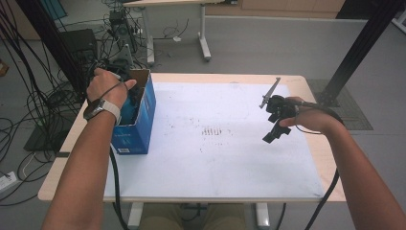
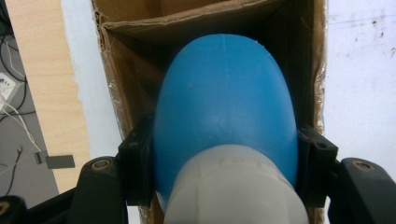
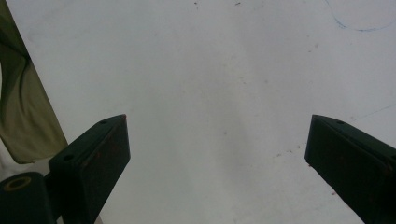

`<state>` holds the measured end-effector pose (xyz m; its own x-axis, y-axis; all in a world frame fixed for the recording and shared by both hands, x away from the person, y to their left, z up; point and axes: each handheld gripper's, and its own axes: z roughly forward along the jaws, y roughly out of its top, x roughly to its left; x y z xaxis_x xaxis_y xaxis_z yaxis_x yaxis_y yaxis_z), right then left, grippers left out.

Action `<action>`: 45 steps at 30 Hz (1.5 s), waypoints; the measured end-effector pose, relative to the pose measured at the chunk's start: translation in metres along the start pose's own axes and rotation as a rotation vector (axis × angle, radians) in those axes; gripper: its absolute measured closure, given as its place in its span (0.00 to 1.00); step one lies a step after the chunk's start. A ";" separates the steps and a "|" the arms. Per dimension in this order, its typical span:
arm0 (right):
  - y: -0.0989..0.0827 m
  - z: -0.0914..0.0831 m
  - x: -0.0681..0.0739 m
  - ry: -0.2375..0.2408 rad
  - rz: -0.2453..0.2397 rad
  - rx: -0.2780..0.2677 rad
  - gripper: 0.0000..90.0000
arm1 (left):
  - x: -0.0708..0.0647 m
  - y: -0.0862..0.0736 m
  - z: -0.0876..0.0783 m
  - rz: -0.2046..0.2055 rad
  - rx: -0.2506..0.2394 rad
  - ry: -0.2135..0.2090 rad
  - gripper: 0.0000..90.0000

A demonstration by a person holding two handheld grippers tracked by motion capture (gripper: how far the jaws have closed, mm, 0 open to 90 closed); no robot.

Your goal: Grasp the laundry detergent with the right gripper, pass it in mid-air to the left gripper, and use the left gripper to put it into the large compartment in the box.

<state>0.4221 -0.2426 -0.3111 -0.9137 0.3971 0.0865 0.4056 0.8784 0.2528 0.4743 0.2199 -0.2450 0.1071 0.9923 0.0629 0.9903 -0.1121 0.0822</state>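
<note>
Left gripper view, near to far: my left gripper [image 2: 224,154] is clamped on a blue bottle [image 2: 224,102], one jaw on each side of its body just past the white cap [image 2: 233,186], which sits closest to the camera. Gripping there keeps the rounded body from slipping sideways. Bottle points away from the gripper into the box [image 2: 116,70], brown cardboard walls close on both flanks, so I judge it's either going in or coming out; can't tell which.

Right gripper [image 3: 217,154] has its jaws wide apart with nothing between them, just bare white mat [image 3: 210,70] ahead. Looks parked so it stays clear of the box work.

High view: left hand [image 1: 107,86] is over the box's open top, right hand [image 1: 306,117] well apart across the mat.
</note>
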 end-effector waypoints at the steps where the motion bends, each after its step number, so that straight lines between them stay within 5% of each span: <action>1: 0.000 0.000 0.000 0.000 0.004 -0.001 0.07 | 0.000 0.000 0.001 0.001 0.000 0.001 0.42; 24: 0.000 0.003 0.000 0.006 0.007 0.004 0.07 | 0.002 -0.002 0.024 0.014 0.020 -0.010 0.42; 45: -0.003 -0.001 0.001 -0.001 0.012 -0.002 0.07 | 0.003 -0.003 0.025 0.013 0.016 -0.014 0.42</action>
<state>0.4199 -0.2451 -0.3109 -0.9089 0.4076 0.0884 0.4162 0.8732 0.2537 0.4741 0.2243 -0.2696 0.1210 0.9914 0.0504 0.9901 -0.1241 0.0652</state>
